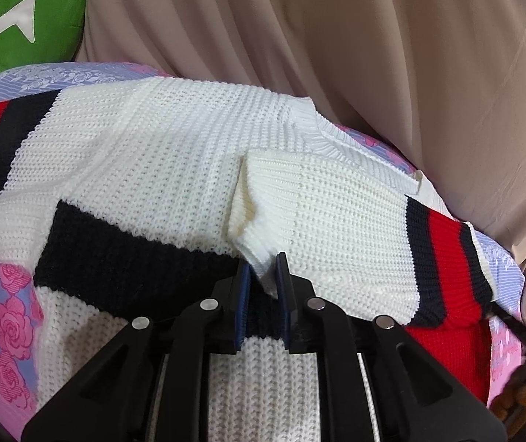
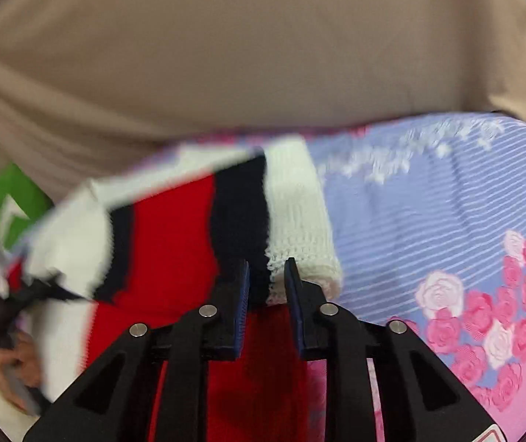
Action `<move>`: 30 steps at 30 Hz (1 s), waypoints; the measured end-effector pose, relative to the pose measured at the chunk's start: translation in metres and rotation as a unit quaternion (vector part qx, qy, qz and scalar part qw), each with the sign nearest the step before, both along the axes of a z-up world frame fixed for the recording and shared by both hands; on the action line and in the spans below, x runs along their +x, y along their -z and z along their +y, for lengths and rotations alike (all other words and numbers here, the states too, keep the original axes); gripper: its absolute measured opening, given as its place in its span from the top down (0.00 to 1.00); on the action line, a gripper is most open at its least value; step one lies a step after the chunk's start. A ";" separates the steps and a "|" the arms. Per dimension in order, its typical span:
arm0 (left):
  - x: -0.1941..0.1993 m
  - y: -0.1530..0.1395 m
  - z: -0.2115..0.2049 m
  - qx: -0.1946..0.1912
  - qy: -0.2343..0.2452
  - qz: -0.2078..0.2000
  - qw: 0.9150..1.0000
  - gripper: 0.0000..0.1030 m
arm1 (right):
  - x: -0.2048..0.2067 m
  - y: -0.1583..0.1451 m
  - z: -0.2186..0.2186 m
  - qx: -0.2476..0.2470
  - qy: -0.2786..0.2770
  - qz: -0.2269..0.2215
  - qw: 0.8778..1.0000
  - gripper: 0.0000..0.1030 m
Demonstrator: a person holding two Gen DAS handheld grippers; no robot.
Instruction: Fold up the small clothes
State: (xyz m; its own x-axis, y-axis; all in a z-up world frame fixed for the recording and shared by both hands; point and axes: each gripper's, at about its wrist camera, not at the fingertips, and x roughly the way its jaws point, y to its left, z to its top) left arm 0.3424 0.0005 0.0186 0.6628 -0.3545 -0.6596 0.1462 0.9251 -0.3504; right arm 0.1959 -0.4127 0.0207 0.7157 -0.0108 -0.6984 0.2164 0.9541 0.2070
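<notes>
A white knit sweater (image 1: 145,154) with navy and red stripes lies on a floral bedsheet (image 1: 1,294). Its sleeve (image 1: 336,221) is folded across the body, its cuff edge near the middle. My left gripper (image 1: 265,276) is shut on the lower corner of that folded sleeve. In the right wrist view, blurred by motion, my right gripper (image 2: 266,280) is shut on the sweater's striped edge (image 2: 285,228), where navy meets white, and holds it lifted off the sheet (image 2: 447,202). The left gripper and a hand show at that view's left edge (image 2: 9,316).
A beige curtain (image 1: 336,37) hangs behind the bed. A green cushion with a white arrow shape (image 1: 23,25) sits at the back left. The sheet stretches bare to the right of the sweater in the right wrist view.
</notes>
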 end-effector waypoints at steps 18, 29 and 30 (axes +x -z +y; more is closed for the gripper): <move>0.001 0.001 -0.010 0.021 0.003 -0.006 1.000 0.85 | 0.077 -0.054 -0.003 0.002 0.008 -0.013 1.000 0.76; 0.001 0.002 -0.009 0.017 0.006 -0.007 1.000 0.82 | 0.064 -0.049 -0.007 0.045 0.017 -0.046 0.998 0.78; 0.001 0.001 -0.009 0.019 0.005 -0.007 1.000 0.82 | 0.054 -0.047 -0.002 0.038 0.009 -0.042 0.998 0.78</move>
